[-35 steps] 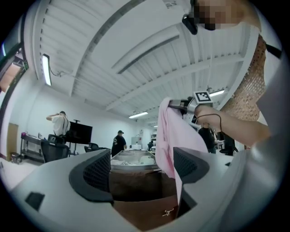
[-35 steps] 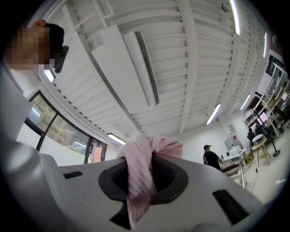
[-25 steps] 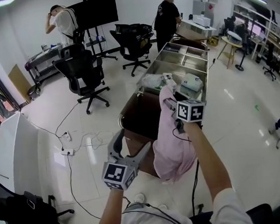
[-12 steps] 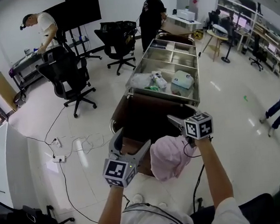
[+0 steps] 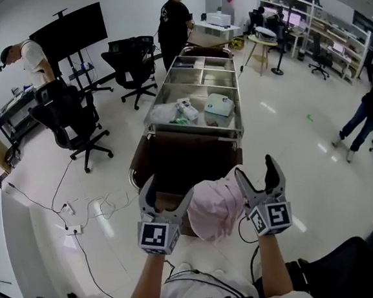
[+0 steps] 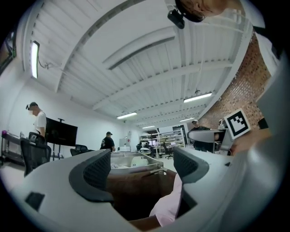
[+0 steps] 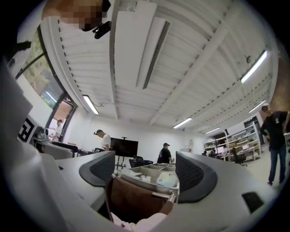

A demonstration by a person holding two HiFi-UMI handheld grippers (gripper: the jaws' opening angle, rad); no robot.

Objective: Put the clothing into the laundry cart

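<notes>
A pink garment [image 5: 216,204] lies bunched over the near rim of the brown laundry cart bag [image 5: 181,162], between my two grippers. My left gripper [image 5: 168,193] is at its left, jaws apart and holding nothing. My right gripper [image 5: 257,174] stands just right of the garment, open, with nothing between its pads. In the left gripper view the pink cloth [image 6: 168,205] shows low between the jaws, in front of the brown bag [image 6: 133,190]. The right gripper view has the cloth [image 7: 140,223] at the bottom edge, below the bag [image 7: 133,199].
Beyond the bag, a steel trolley top [image 5: 200,115] with compartments holds plastic-wrapped items [image 5: 170,112]. Office chairs [image 5: 67,120] and floor cables [image 5: 81,209] are to the left. One person stands at the trolley's far end [image 5: 174,23], another at the left [image 5: 26,58].
My right gripper has let go of the pink garment and dropped back toward me. The garment, which hung from it a second ago, has sunk into a heap on the cart's near rim.
</notes>
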